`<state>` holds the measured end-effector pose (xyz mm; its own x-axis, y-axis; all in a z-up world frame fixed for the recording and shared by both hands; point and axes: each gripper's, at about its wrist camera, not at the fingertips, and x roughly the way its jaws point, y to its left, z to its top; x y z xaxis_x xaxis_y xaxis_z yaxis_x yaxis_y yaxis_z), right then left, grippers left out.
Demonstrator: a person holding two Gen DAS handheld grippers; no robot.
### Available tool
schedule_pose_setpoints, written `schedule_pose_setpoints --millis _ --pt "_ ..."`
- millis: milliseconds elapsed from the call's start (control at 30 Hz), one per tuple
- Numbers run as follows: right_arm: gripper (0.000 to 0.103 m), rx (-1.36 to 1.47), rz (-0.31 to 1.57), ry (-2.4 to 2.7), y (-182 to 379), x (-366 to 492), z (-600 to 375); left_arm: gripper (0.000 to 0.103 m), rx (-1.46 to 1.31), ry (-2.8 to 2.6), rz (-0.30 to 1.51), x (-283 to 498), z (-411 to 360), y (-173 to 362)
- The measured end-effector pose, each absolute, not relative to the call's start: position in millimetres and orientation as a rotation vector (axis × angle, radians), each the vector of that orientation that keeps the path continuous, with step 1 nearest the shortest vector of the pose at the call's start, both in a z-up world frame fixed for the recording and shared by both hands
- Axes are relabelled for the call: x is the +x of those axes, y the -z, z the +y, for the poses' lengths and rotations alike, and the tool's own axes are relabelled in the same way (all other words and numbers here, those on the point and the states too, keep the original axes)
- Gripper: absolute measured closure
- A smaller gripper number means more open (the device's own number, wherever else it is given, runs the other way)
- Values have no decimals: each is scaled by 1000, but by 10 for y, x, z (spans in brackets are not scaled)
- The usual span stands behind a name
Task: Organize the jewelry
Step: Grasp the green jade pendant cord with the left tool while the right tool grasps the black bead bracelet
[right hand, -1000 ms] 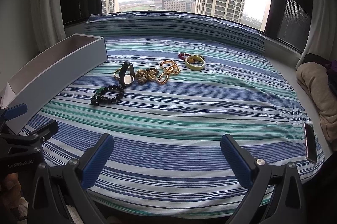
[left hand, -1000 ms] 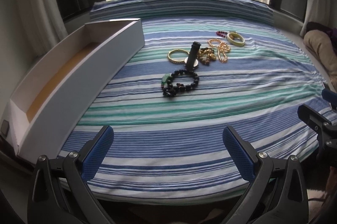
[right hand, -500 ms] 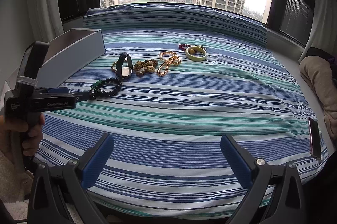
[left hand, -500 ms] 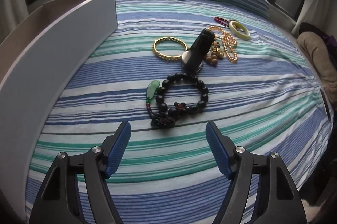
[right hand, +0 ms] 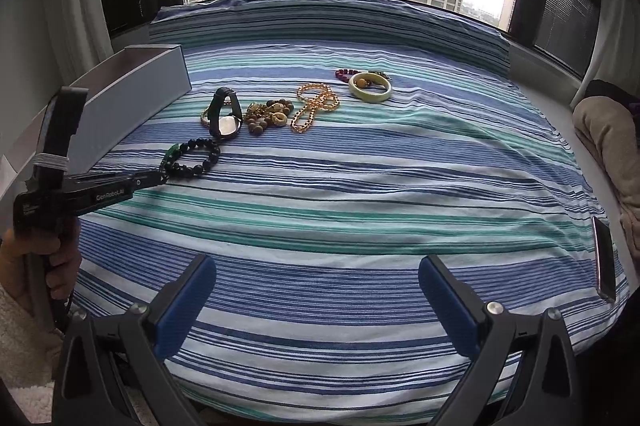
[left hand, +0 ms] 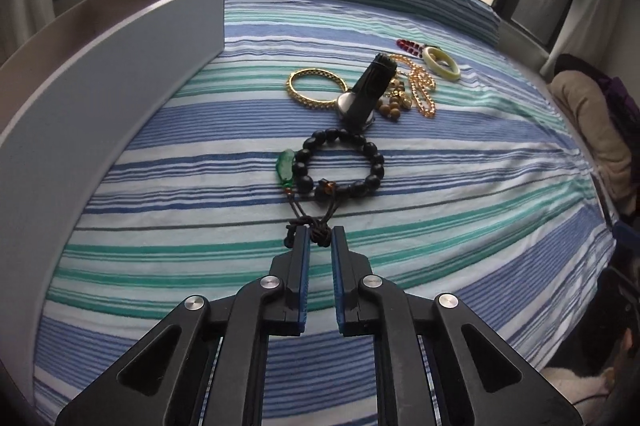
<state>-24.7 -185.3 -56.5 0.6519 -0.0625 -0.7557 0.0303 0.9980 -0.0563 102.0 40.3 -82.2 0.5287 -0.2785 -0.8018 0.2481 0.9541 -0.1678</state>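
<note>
Jewelry lies in a little bunch on the striped bed cover (left hand: 460,209), and the piece closest to the fingers is the black bead bracelet (left hand: 340,165). It has a green charm (left hand: 285,165) on one side and a knotted cord tail (left hand: 316,232) on the near side. The left gripper (left hand: 320,246) has its two blue pads almost together, pinching that cord tail right at the tips. Grabbing the thin cord looks easier than grabbing the round beads, which could roll away. Just past the fingers, beyond the bracelet, a black watch (left hand: 366,91) stands tipped up, with a gold bangle (left hand: 316,89) beside it, then wooden beads (left hand: 394,105), a gold chain (left hand: 422,87), a pale green bangle (left hand: 442,63) and red beads (left hand: 408,44) farther off. To the left of the fingers sits a long white box (left hand: 100,97), open on top, which is probably where the pieces should go. The right gripper (right hand: 318,302) hangs back with its pads spread wide and nothing between them, well apart from the bunch, so it does not get in the way. A phone (right hand: 604,260) lies at the cover's right edge.
</note>
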Motion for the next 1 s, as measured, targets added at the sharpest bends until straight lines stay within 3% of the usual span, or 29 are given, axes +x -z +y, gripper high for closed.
schedule_pose_setpoints --millis 267,300,333,400,433,567,700,800,900,967,1000 --pt "0 -13 857 -134 473 -81 -1748 89 -9 200 1003 587 855 874" --pt "0 -9 874 -197 454 13 -1710 76 -12 194 1008 577 873 893" --pt "0 -13 889 -258 437 114 -1647 53 -22 195 1012 554 892 906" --pt "0 -59 913 -390 426 354 -1494 34 -51 205 1003 519 915 900" --pt "0 -101 921 -440 438 479 -1388 33 -60 219 999 505 916 899" --pt "2 -262 964 -626 629 1000 -933 33 -31 237 988 507 863 917" --pt "39 -427 1004 -722 954 1371 -473 36 8 235 1005 602 820 1034" --pt "52 -486 1038 -768 1180 1507 -225 44 29 239 1028 640 796 1113" --pt "56 -517 1074 -776 1345 1590 -136 48 74 231 1015 629 745 1129" --pt "65 -545 1061 -777 1393 1579 -104 71 91 227 1005 617 727 1122" --pt "77 -552 1061 -772 1398 1576 -103 90 88 235 1008 620 729 1115"
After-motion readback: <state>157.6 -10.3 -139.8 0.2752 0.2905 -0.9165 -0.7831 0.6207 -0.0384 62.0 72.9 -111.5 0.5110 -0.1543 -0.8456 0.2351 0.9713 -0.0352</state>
